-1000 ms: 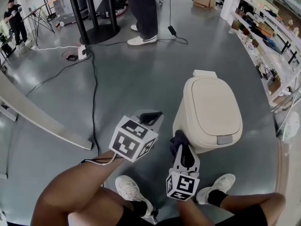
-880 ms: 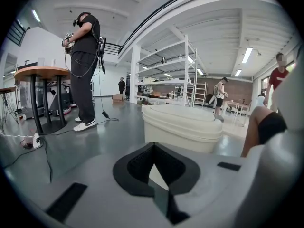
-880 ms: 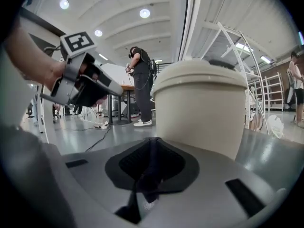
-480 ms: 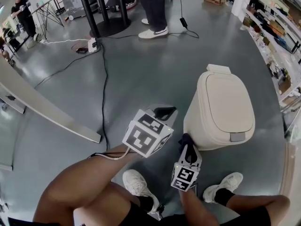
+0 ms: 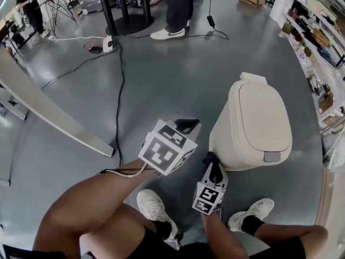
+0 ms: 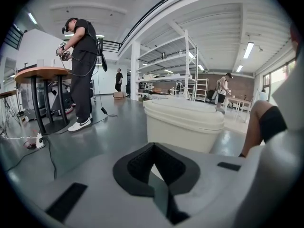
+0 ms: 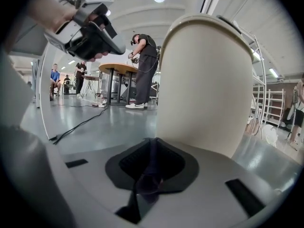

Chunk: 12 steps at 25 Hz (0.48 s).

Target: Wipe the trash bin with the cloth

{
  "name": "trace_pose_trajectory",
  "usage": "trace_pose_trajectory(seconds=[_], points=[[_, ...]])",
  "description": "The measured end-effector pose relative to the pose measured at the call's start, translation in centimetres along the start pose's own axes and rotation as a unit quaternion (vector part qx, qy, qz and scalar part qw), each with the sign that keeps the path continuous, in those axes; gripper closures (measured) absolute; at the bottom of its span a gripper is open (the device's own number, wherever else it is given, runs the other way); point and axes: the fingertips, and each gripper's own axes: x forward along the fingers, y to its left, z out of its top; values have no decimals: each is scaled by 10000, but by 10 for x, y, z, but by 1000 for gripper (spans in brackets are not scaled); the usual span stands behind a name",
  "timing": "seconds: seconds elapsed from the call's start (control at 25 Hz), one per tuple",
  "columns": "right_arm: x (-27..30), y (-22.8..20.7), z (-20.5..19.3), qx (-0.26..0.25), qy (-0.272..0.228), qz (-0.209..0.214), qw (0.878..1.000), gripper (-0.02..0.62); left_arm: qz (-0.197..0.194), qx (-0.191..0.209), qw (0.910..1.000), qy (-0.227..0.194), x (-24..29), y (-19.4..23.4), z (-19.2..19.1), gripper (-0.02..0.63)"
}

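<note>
Right gripper (image 5: 211, 161) is down low at the bin (image 5: 253, 117), clenched on the cloth (image 7: 145, 176): a dark wad pinched between its jaws, with fabric bunched up in the pads in its own view. The bin stands upright on the floor (image 5: 161, 74), lid down, right of centre. The cloth sits at the bin's near left side, low on the wall; touching or just shy of it, I cannot tell. From the right gripper view the cream wall fills the right half, just beyond the jaw tips.

Left gripper (image 5: 187, 126) hovers just left of the bin, a little farther out than the right one. Its jaws are closed together with nothing between them, pointing at the bin's left wall. The two grippers are near each other, not touching.

The holder's shoes (image 5: 153, 209) are planted near, one either side of the right gripper. Far off, a cable (image 5: 117, 90) runs across the floor toward a table (image 6: 40, 72), where a person (image 6: 83, 65) stands. Shelves (image 5: 318, 26) line the far right.
</note>
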Motion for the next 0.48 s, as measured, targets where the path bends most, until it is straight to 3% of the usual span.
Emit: trace_pose_trajectory(seconds=[0.48], points=[[-33, 0, 119, 622, -1363, -63, 9887, 545, 50, -78, 9998, -186, -5, 4, 15, 609]])
